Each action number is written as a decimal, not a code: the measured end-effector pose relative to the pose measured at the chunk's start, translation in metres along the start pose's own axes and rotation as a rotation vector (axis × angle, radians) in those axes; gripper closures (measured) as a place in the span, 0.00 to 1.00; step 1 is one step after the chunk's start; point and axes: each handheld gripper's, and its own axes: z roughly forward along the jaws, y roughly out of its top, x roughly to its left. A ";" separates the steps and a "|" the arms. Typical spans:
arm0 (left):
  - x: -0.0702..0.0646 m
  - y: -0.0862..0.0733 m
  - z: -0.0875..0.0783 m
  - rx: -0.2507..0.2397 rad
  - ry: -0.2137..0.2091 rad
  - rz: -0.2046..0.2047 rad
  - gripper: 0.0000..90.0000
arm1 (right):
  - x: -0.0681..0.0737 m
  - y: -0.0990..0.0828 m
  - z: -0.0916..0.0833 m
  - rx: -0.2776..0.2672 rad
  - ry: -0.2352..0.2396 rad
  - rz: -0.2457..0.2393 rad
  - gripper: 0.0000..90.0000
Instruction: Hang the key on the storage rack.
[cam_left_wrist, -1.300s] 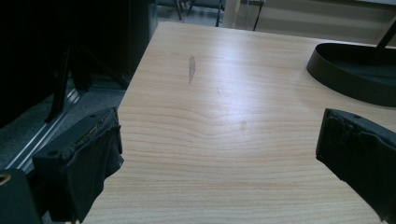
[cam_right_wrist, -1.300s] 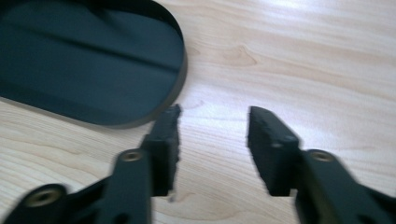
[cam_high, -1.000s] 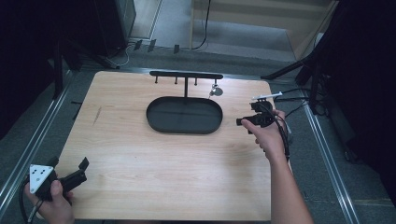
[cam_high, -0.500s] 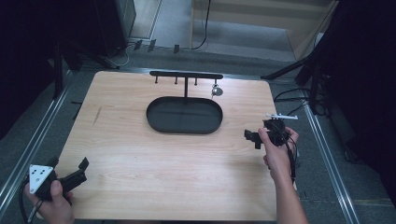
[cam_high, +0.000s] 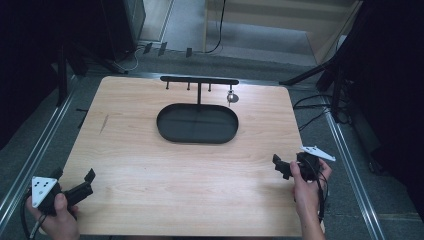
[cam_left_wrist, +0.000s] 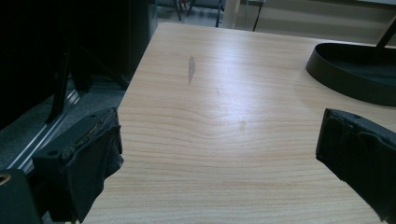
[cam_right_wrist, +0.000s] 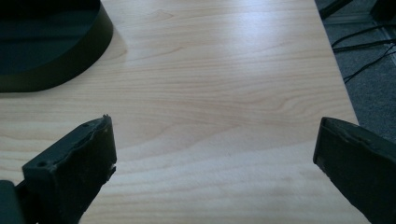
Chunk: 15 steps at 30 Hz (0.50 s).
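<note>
Resting apart at near corners, both tongs (cam_high: 75, 182) (cam_high: 278, 165) gape empty.

The table (cam_high: 150, 150) is pale wood with a fine, wavy grain, smooth and lightly sheened where light falls across it (one dull grey smear (cam_left_wrist: 191, 70) breaks the finish). The oval tray (cam_high: 197, 137) looks like matt black metal or plastic, its wall smooth, and I cannot tell which. The rack (cam_high: 199, 80) behind it has the same matt black look. A small shiny metallic piece (cam_high: 232, 98) hangs from it. The fingertips (cam_left_wrist: 91, 158) are black, matt, with rough, frayed-looking padding (cam_right_wrist: 84, 158).
</note>
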 end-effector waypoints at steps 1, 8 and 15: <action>0.000 0.000 0.000 -0.001 0.000 -0.001 0.00 | -0.003 -0.005 -0.002 -0.009 0.000 0.002 0.00; 0.000 0.000 0.000 0.000 0.000 0.003 0.00 | -0.024 -0.041 -0.011 -0.071 -0.005 0.042 0.00; -0.001 0.000 0.000 0.004 0.002 0.008 0.00 | -0.039 -0.064 -0.023 -0.133 0.009 0.059 0.00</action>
